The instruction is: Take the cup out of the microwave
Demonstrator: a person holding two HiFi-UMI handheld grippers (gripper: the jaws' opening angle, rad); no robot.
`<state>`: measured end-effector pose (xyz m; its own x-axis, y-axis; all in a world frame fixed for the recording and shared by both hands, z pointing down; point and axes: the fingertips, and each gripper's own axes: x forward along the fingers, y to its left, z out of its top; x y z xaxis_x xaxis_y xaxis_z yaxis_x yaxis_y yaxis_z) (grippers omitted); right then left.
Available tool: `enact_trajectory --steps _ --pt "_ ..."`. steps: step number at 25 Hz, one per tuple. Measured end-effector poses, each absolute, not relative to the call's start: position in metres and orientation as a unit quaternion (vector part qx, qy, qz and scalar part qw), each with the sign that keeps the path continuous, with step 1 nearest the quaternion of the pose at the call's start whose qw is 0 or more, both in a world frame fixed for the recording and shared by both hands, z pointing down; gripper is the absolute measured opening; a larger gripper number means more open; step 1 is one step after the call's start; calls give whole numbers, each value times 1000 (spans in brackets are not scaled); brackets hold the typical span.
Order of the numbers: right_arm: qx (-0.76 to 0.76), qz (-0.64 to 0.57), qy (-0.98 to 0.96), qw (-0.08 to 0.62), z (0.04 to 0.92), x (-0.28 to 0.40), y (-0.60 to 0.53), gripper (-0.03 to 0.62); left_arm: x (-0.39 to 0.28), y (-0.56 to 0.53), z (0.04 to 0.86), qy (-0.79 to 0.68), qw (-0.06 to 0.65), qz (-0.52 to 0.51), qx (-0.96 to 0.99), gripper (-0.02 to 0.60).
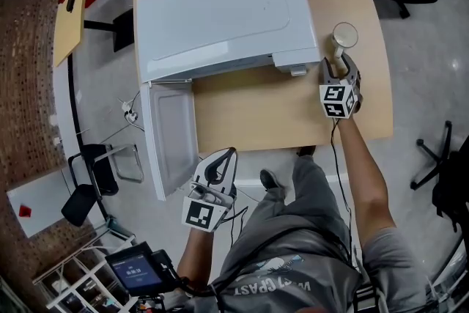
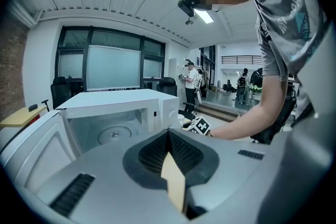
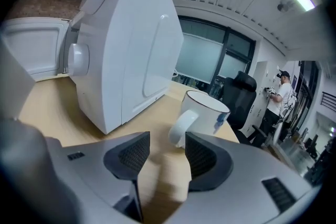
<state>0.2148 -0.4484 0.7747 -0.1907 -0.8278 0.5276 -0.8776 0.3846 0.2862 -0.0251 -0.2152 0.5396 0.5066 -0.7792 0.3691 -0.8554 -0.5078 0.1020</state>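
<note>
Cup (image 1: 344, 35) sits on the table (image 1: 264, 110); right gripper (image 1: 338, 64), jaws apart, should back straight off its handle; left gripper (image 1: 229, 155) closed, empty.

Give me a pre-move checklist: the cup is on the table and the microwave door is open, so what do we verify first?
1. Cup out of the microwave: ok, it stands upright on the table beside it.
2. Right gripper not clamped on the cup: ok, jaws apart, handle just beyond their tips.
3. Cavity empty: ok, only the turntable shows.
4. Door shut: not ok, it hangs open past the table edge.
5. Left gripper free: ok, jaws together on nothing.
6. Cup contents: cannot tell.
</note>
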Motion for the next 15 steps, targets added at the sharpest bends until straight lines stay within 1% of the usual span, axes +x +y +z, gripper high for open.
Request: enact_trajectory --steps 10,15 --pt "579 47 -760 292 746 225 -412 193 -45 -183 515 -484 118 126 858 26" --pt "588 52 -757 278 731 245 -385 193 -32 -162 506 -473 87 125 868 26"
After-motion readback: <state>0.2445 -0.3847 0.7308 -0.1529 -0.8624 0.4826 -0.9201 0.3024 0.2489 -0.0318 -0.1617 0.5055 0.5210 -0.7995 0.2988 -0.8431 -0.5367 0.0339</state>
